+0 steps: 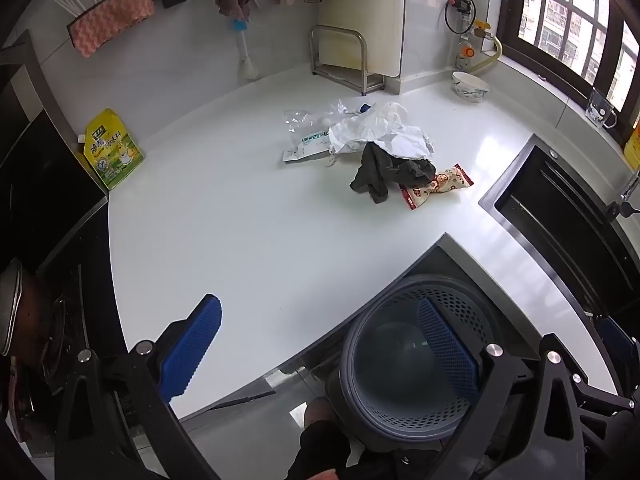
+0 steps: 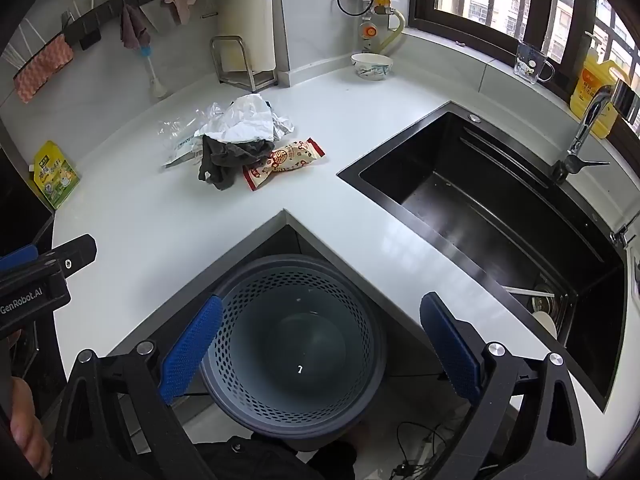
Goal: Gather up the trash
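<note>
A trash pile lies mid-counter: crumpled white paper (image 1: 384, 128) (image 2: 244, 120), a clear plastic bag (image 1: 304, 128) (image 2: 178, 138), a dark grey rag (image 1: 384, 172) (image 2: 228, 156) and a red-and-cream snack wrapper (image 1: 438, 184) (image 2: 284, 162). A grey perforated bin (image 1: 412, 360) (image 2: 294, 348) stands on the floor below the counter's inner corner. My left gripper (image 1: 320, 344) is open and empty over the counter's front edge and the bin. My right gripper (image 2: 320, 344) is open and empty above the bin. The left gripper's body shows at the right wrist view's left edge (image 2: 36, 280).
White L-shaped counter (image 1: 240, 240) (image 2: 160, 220). Black sink (image 2: 500, 208) (image 1: 568, 224) at right, tap (image 2: 580, 140). Yellow-green pouch (image 1: 112, 152) (image 2: 54, 176) at left, stove (image 1: 48, 200) beside it. Bowl (image 2: 372, 66), steel rack (image 1: 340, 60), glass mug (image 2: 532, 62), yellow bottle (image 2: 596, 88) at the back.
</note>
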